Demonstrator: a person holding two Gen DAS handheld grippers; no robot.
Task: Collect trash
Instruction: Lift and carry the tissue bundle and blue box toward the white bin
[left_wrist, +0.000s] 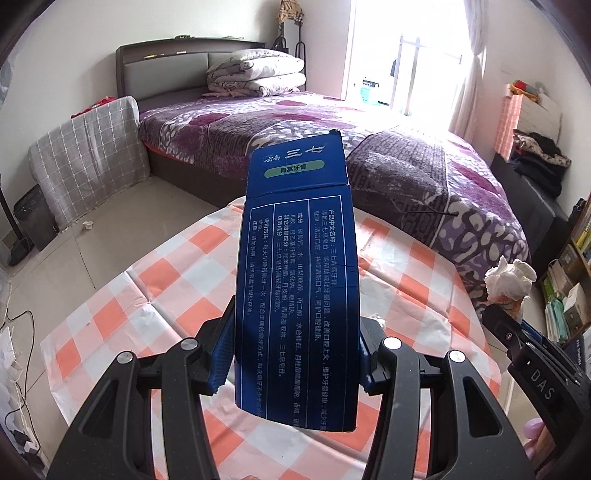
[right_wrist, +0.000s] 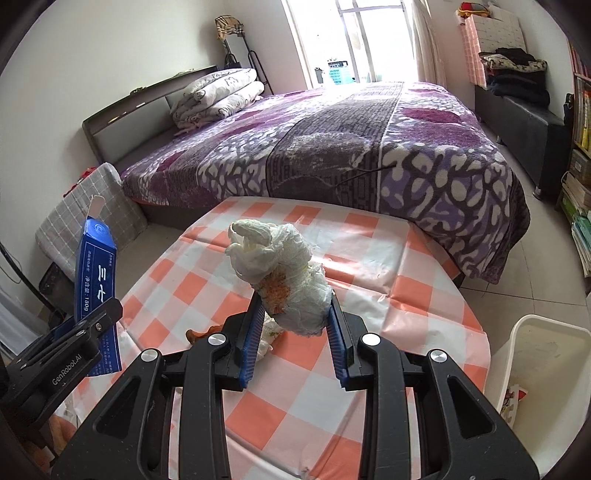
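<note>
- A blue toothpaste box (left_wrist: 295, 280) is pinched by the left gripper (left_wrist: 291, 365): its lower part is pressed between the two blue pads, and the rest of it, with an opened flap at the far end, stands out well beyond the jaws
- A crumpled tissue wad (right_wrist: 280, 273) with an orange stain is squeezed by the right gripper (right_wrist: 295, 332); its lower end is clamped between the pads, while the bulk is seen above and ahead of the fingertips
- Both items are judged to be lifted clear of the checked tablecloth (right_wrist: 388, 295), which is seen below and beyond each pair of jaws, so the picking-up step appears to be done for these two pieces
- A further scrap of tissue (right_wrist: 267, 338) and a small brownish-orange scrap (right_wrist: 199, 334) are seen lying on the cloth just under and to the left of the right jaws; these are judged to be left for collection
- A white bin (right_wrist: 546, 332) is seen to the right of the right jaws, beside the table; something printed is seen inside it, though what it is cannot be told
- Neither held item is yet over the bin, so carrying across and release are judged to remain
- A small white scrap (left_wrist: 87, 224) is seen on the floor far to the left beyond the left jaws; whether it is trash cannot be told
</note>
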